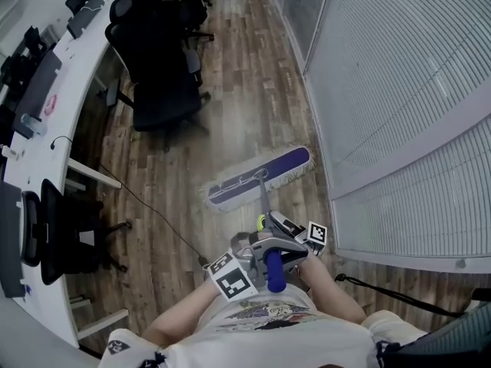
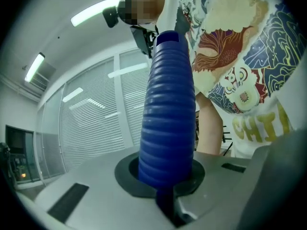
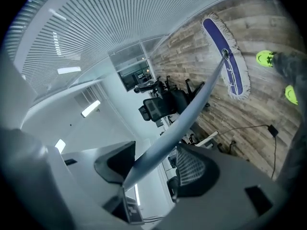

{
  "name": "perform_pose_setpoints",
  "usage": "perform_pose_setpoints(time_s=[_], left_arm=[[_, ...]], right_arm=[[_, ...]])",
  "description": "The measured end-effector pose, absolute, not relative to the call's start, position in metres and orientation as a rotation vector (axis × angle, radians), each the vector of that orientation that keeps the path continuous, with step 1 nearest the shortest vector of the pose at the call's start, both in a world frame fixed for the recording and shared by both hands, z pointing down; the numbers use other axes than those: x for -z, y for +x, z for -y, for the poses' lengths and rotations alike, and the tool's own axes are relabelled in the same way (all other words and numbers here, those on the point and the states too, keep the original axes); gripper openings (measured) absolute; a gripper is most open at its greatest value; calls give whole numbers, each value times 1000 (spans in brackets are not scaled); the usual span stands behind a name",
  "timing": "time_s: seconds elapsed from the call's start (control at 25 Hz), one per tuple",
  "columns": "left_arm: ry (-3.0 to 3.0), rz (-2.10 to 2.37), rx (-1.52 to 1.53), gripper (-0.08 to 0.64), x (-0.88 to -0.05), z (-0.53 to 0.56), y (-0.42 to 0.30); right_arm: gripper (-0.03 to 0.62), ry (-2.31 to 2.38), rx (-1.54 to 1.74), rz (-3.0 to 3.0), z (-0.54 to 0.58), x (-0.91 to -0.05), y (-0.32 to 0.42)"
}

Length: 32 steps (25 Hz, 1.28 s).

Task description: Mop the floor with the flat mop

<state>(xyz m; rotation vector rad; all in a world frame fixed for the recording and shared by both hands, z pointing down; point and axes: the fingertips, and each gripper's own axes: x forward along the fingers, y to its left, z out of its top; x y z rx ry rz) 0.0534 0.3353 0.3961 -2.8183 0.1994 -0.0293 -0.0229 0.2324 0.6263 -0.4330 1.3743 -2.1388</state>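
The left gripper (image 2: 165,178) is clamped on the mop's blue grip (image 2: 168,114). The right gripper (image 3: 151,164) is closed round the pole (image 3: 194,107). The mop head (image 1: 261,176) lies flat on the wood floor (image 1: 230,90) at mid-frame, near the blinds (image 1: 399,67) at right.
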Motion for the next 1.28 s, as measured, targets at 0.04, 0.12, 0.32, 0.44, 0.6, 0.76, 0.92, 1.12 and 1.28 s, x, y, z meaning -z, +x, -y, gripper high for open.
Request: perform_pose_setpoints(time_s=[0.04, 0.12, 0.32, 0.44, 0.6, 0.76, 0.92, 1.12, 1.28], left_arm=[[-2818, -182, 36, -2, -399, -343, 53], [-2818, -162, 49, -2, -405, -351, 50], [-2815, -228, 14, -3, -402, -332, 33], [-2816, -276, -26, -2, -396, -316, 26], [-2812, -299, -53, -2, -393, -295, 15], [-2801, -319, -67, -2, -396, -253, 16], [-2794, -381, -74, -2, -398, -190, 18], [-2800, -433, -70, -2, -393, -117, 12], [-2803, -520, -90, -2, -383, -55, 16]], right_arm=[[265, -434, 2136, -1370, -238, -627, -23], [265, -433, 2137, -1367, -245, -631, -26], [265, -400, 2147, -1419, -231, -632, -41], [265, -387, 2124, -1418, -217, -629, -45], [267, -369, 2101, -1429, -198, -629, -56], [267, -383, 2064, -1395, -157, -633, -55], [267, -402, 2071, -1392, -95, -635, -52], [267, -396, 2078, -1405, -26, -629, -57], [267, -336, 2107, -1432, 28, -621, -54]])
